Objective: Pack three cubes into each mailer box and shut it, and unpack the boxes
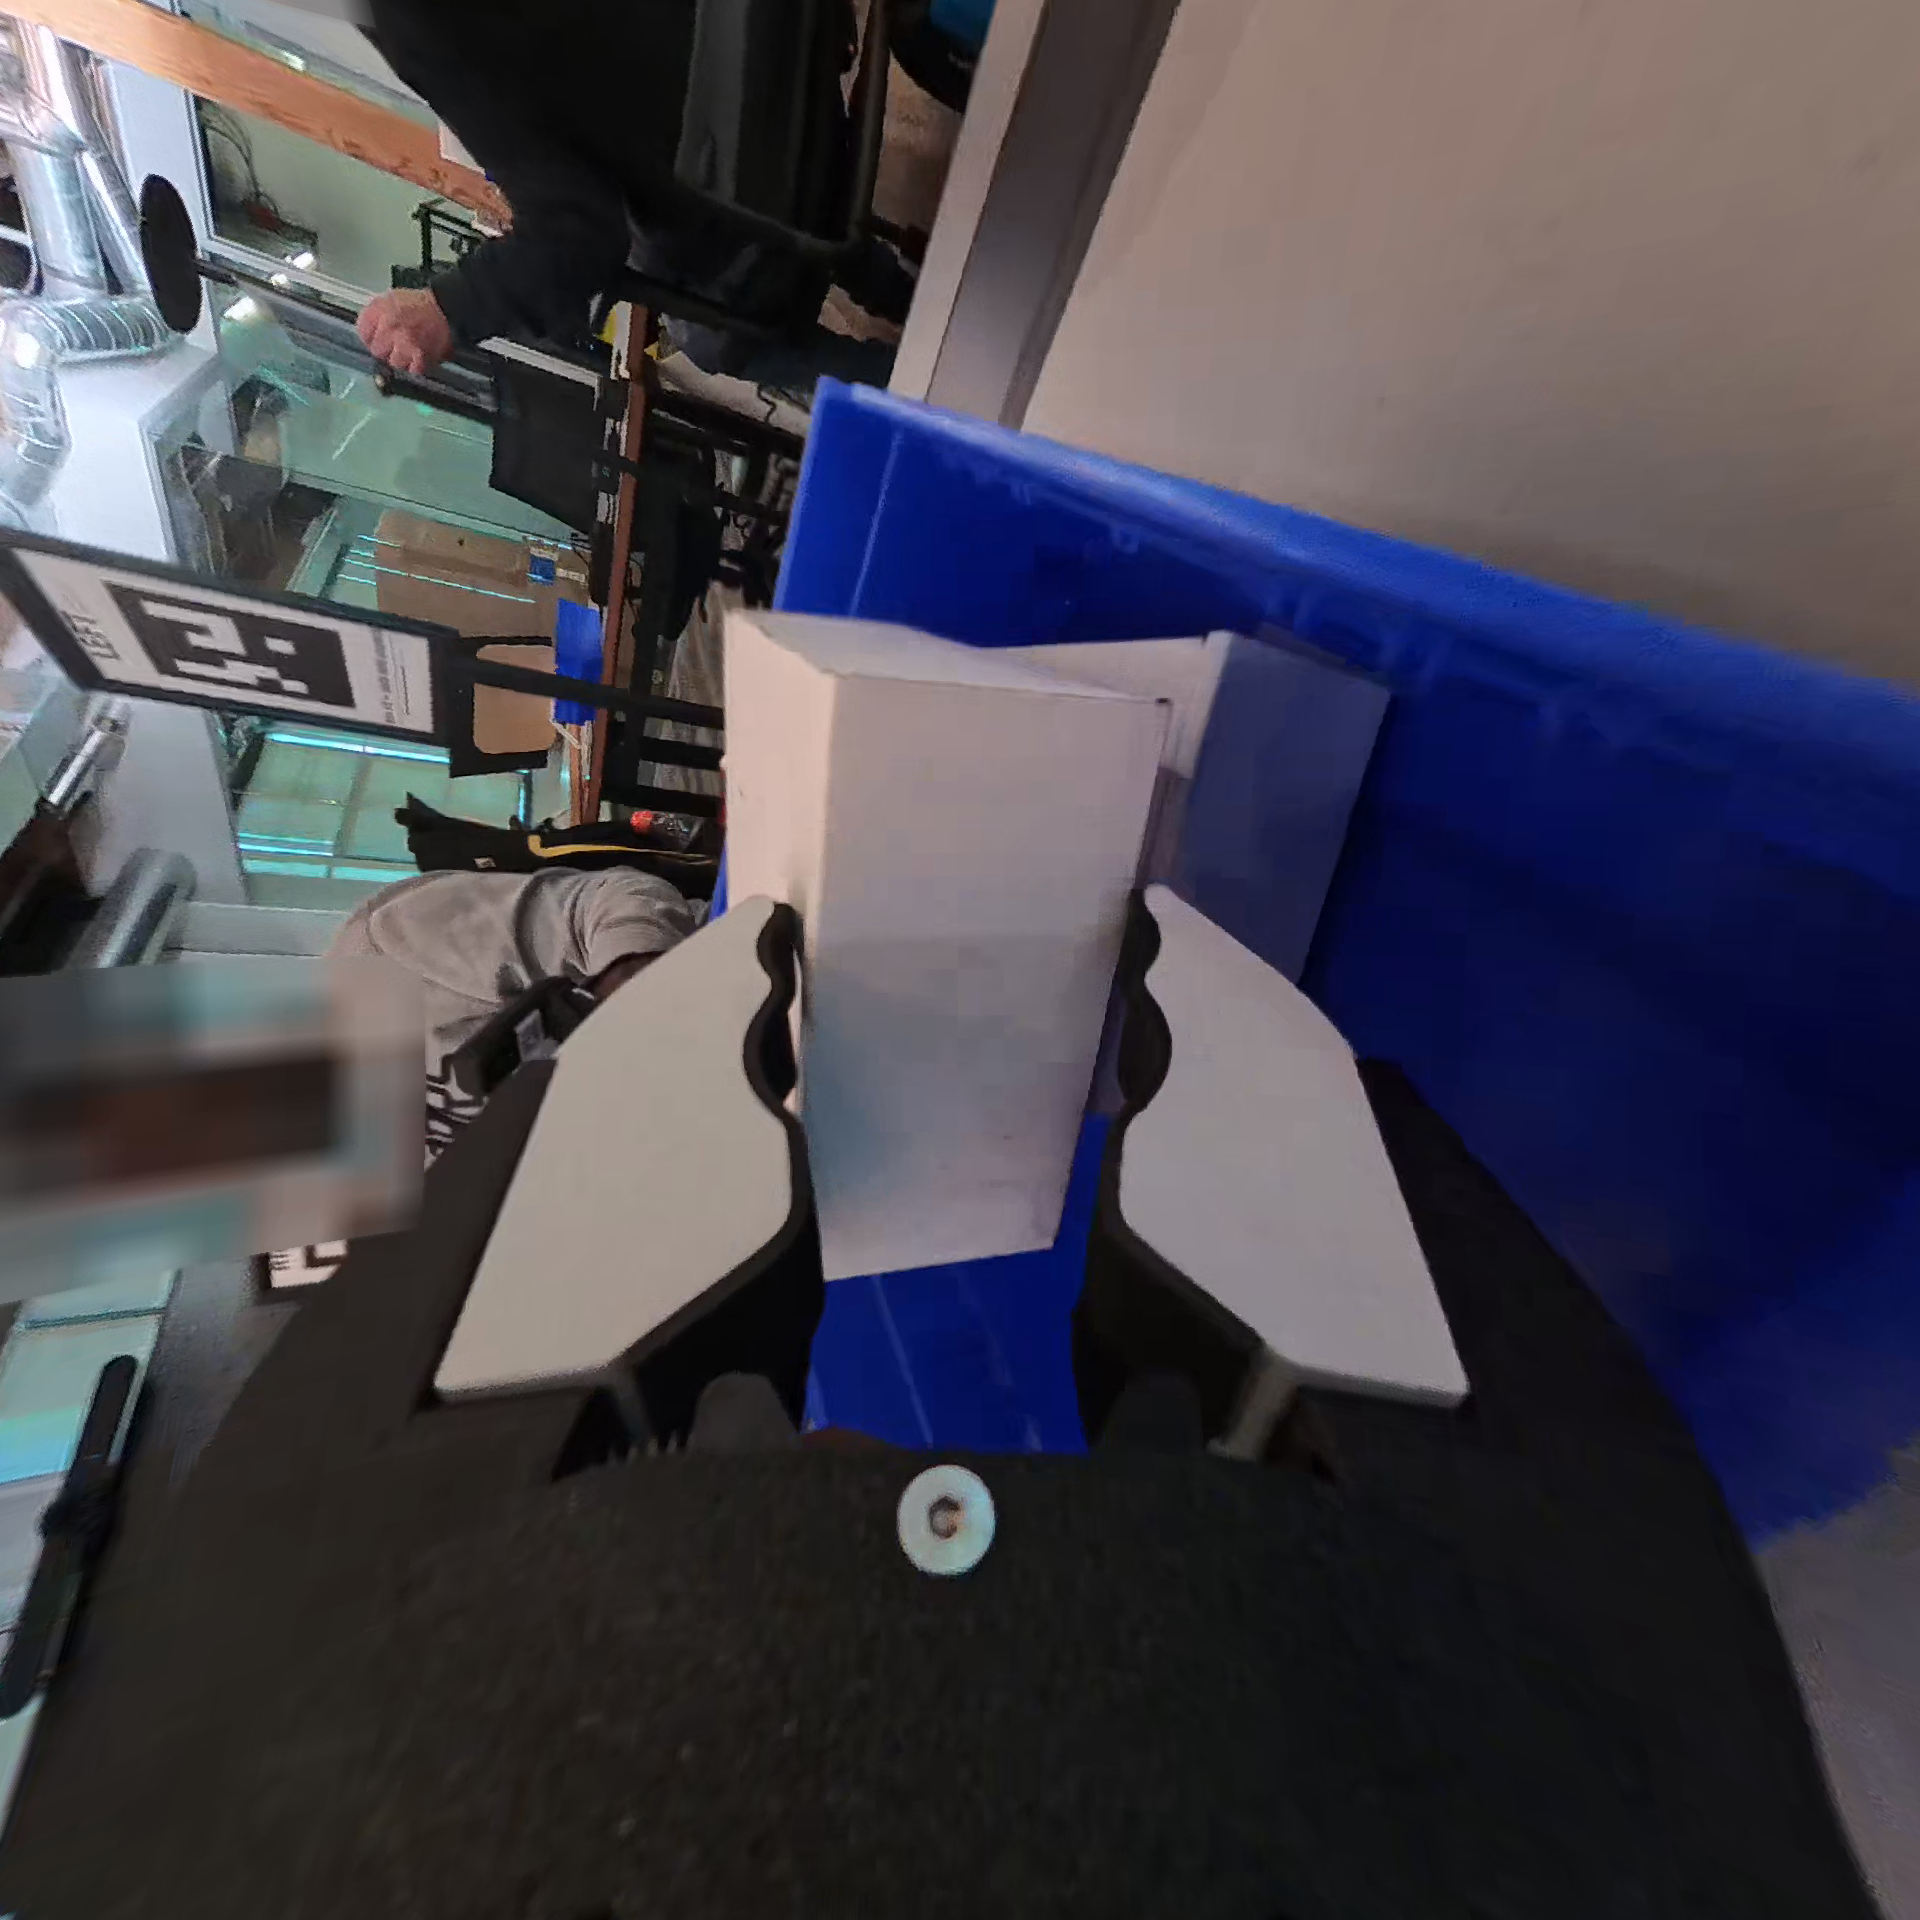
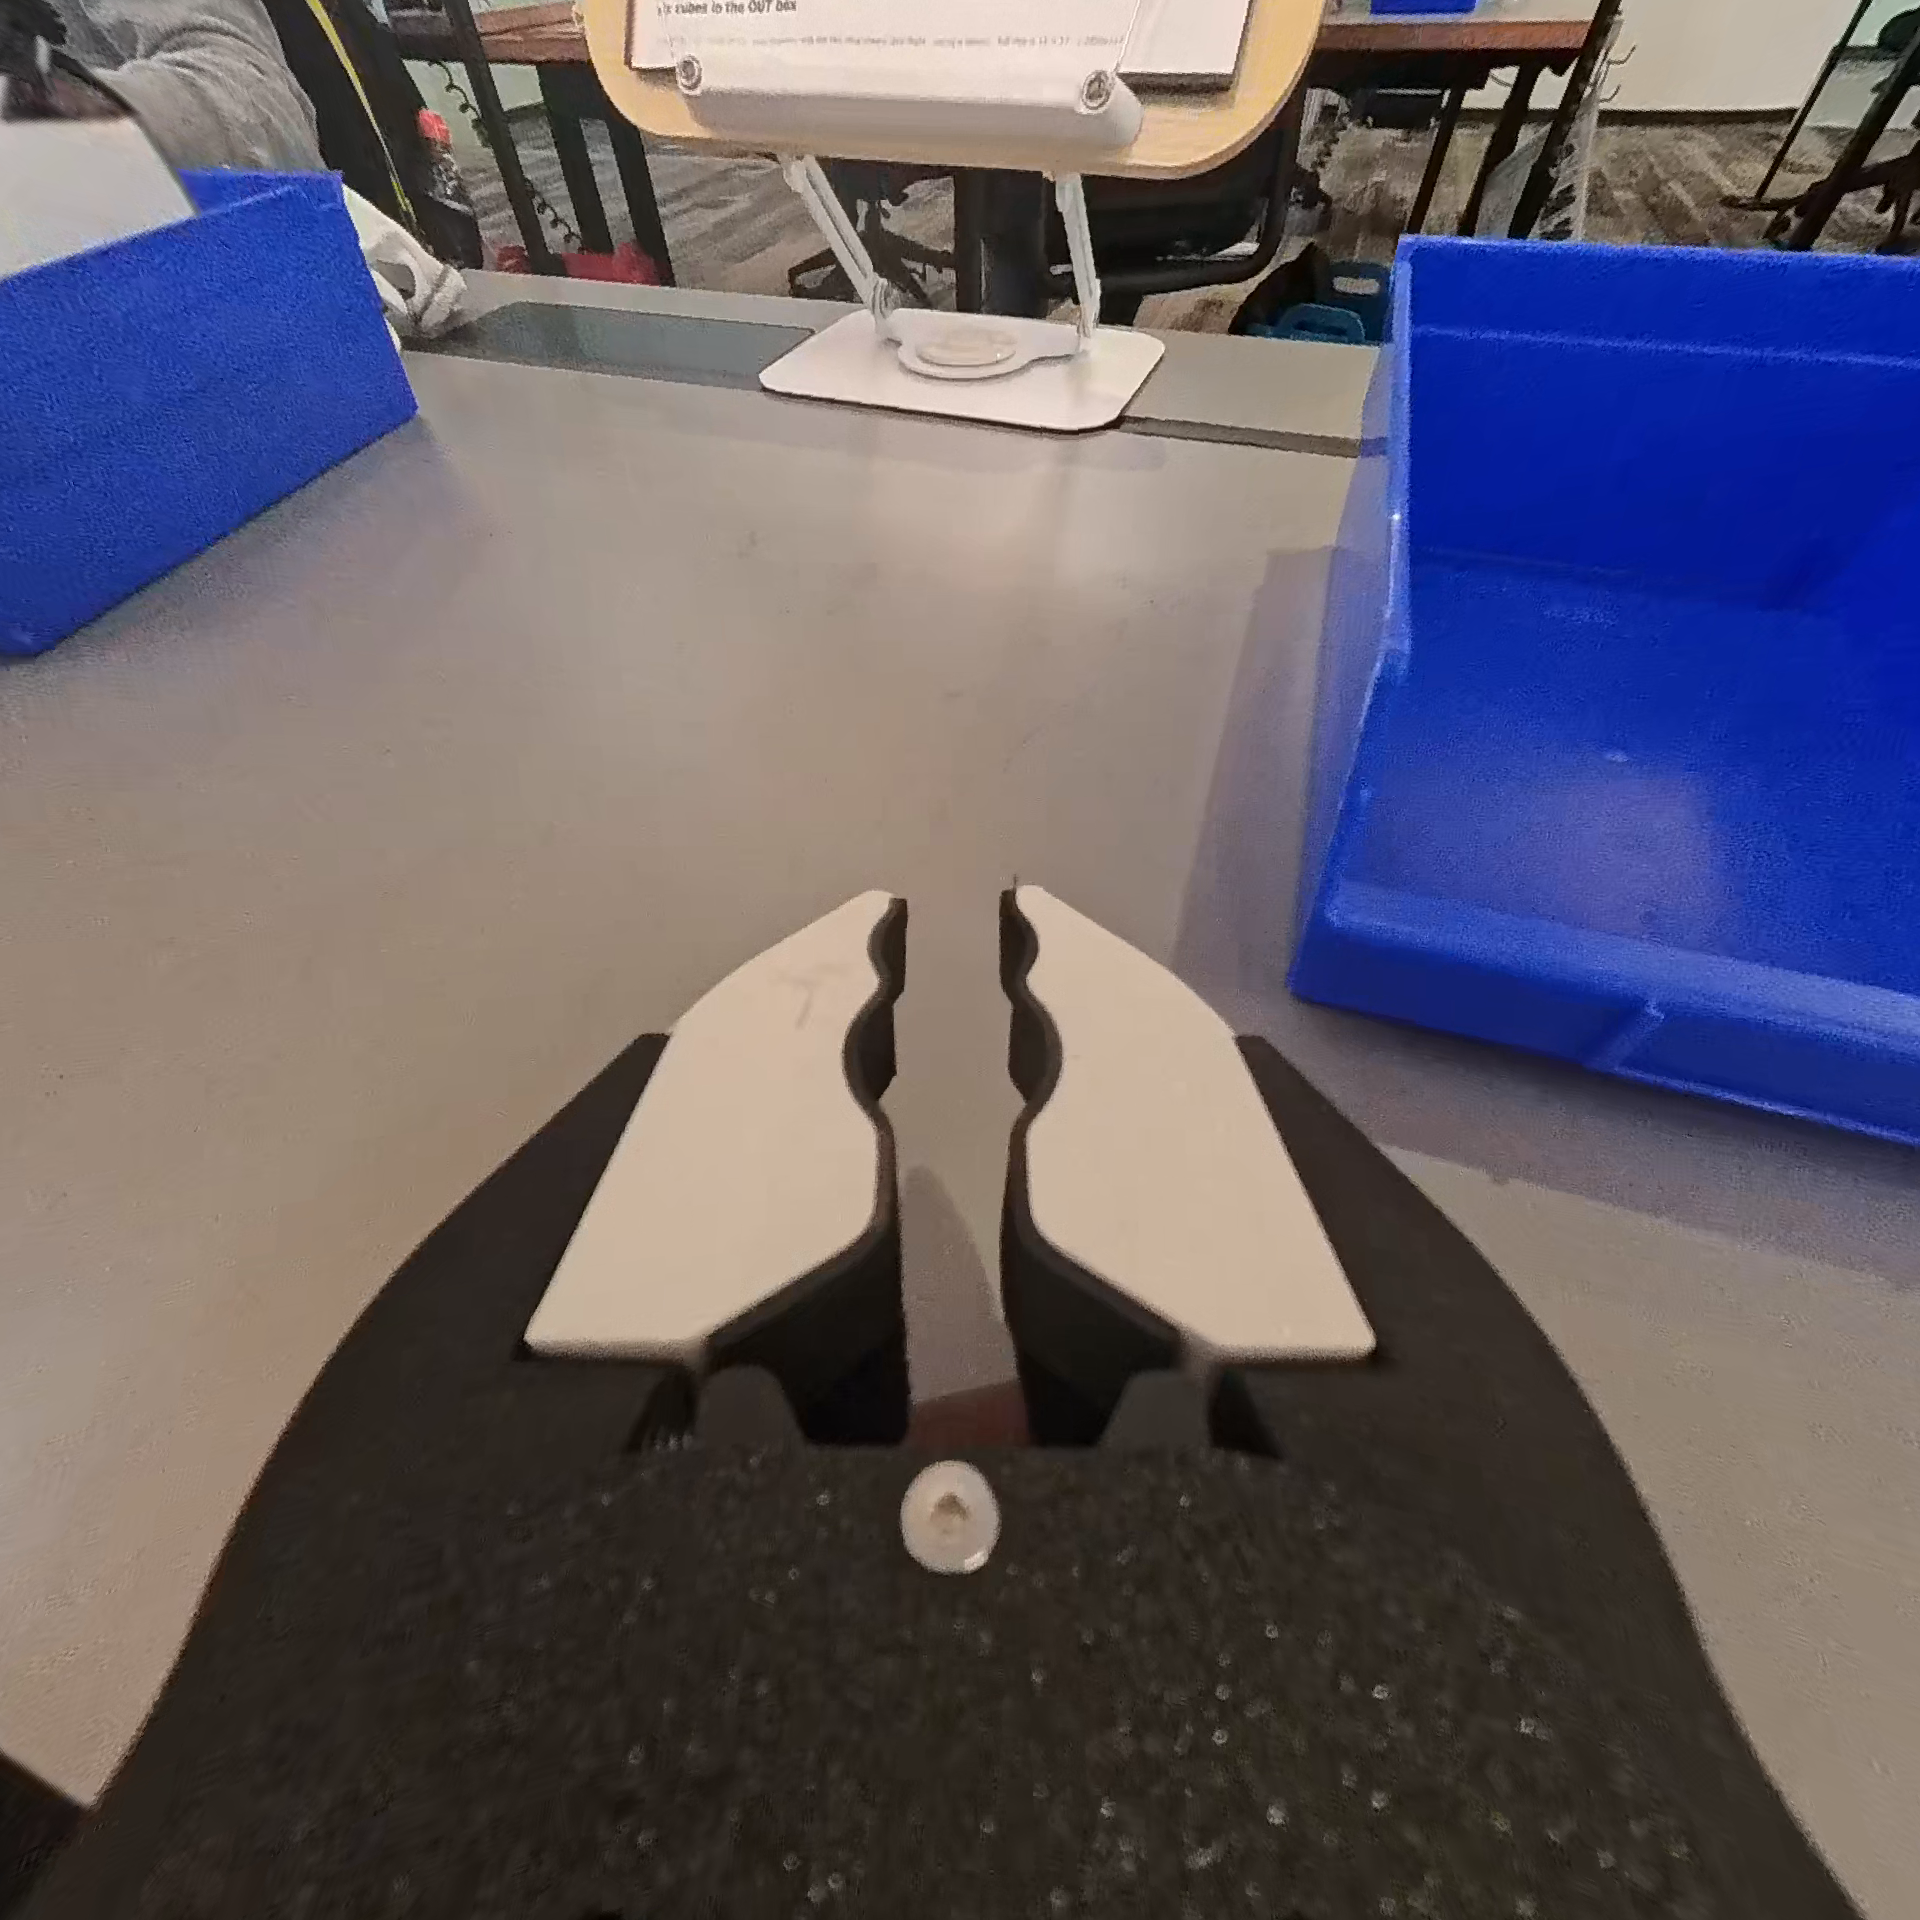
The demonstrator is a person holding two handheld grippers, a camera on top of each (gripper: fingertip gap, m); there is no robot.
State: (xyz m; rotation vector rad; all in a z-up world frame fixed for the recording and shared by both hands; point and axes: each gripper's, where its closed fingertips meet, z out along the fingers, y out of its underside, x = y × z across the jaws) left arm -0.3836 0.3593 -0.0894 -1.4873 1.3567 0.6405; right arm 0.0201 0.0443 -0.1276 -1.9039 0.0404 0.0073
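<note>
In the left wrist view, a white mailer box (image 1: 966, 935) is clamped by the left claw (image 1: 961, 925) over a blue bin (image 1: 1558, 831) on the grey surface (image 1: 1558, 312), its long axis running away from the camera.

In the right wrist view, the right claw (image 2: 954, 904) is seen nearly closed and empty above bare grey surface (image 2: 727, 623), flanked by a blue bin at left (image 2: 187, 395) and a blue bin at right (image 2: 1621, 675), with a stand (image 2: 966, 364) at the far edge.

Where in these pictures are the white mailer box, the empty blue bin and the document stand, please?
white mailer box (image 1: 956, 966): left wrist view, its broad front face between the fingers.
empty blue bin (image 2: 1621, 810): right wrist view, its bare inner floor.
document stand (image 2: 961, 369): right wrist view, its flat white base.
</note>
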